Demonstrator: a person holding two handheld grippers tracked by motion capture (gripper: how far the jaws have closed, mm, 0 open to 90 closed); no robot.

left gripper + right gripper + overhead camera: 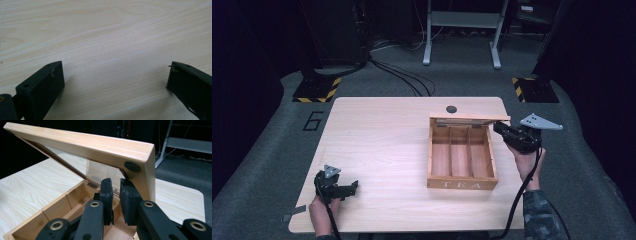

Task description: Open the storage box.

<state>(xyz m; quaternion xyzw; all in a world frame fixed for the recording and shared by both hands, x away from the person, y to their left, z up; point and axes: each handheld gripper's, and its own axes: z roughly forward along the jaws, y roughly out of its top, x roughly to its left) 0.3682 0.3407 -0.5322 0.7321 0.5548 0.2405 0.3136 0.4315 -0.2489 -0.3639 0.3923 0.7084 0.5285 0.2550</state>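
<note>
while the right gripper props the lid, table lies bare around the tea box.

The high view looks forward and down from above the near edge of the table, taking in its whole top. The left gripper view faces steeply down, close to bare tabletop near the near left corner. The right gripper view looks level, close to the wooden box, which the high view also shows near the right edge.
</note>
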